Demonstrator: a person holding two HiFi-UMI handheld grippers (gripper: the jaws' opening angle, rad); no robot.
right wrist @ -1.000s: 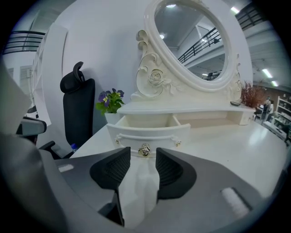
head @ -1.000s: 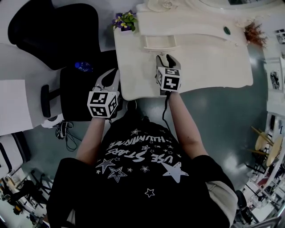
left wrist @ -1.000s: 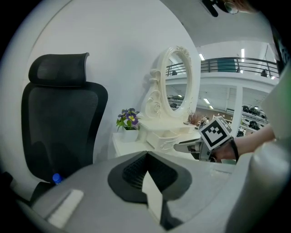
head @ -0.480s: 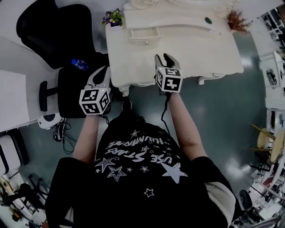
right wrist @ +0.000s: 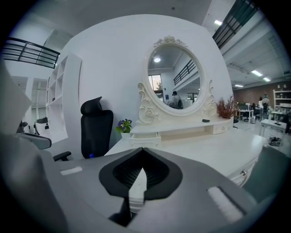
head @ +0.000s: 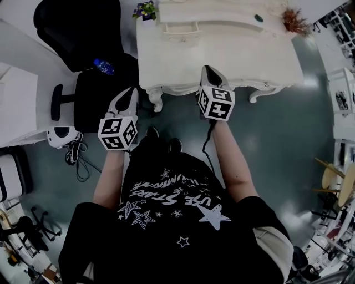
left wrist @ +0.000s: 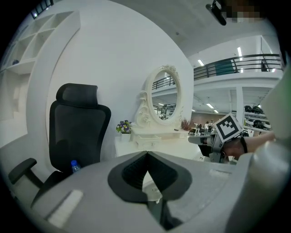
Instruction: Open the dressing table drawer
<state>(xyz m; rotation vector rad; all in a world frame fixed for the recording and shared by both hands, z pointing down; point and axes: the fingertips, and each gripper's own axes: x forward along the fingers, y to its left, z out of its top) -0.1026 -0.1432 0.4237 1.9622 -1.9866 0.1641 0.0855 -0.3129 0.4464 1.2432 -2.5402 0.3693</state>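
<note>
The dressing table drawer [head: 180, 31] is sitting at the back left of the white dressing table [head: 260, 55]. It is a small white box below the shelf that is carrying the oval mirror [right wrist: 175, 82], just beside a pot of purple flowers [head: 145, 9]. I am holding both grippers well apart from it.

The right gripper [head: 209, 70] is hovering at the table's front edge with its tips pointing toward the drawer. Its jaws are meeting at the tips and gripping nothing.

The left gripper [head: 132, 91] is hanging over the floor, off the table's left front corner and near the seat of a black office chair [head: 91, 105]. Its jaws are likewise pressing together at the tips, with nothing between them.

A blue-capped water bottle [head: 104, 66] is resting on the chair's seat, close to the backrest. The chair is standing to the left of the table, against the white wall.
</note>
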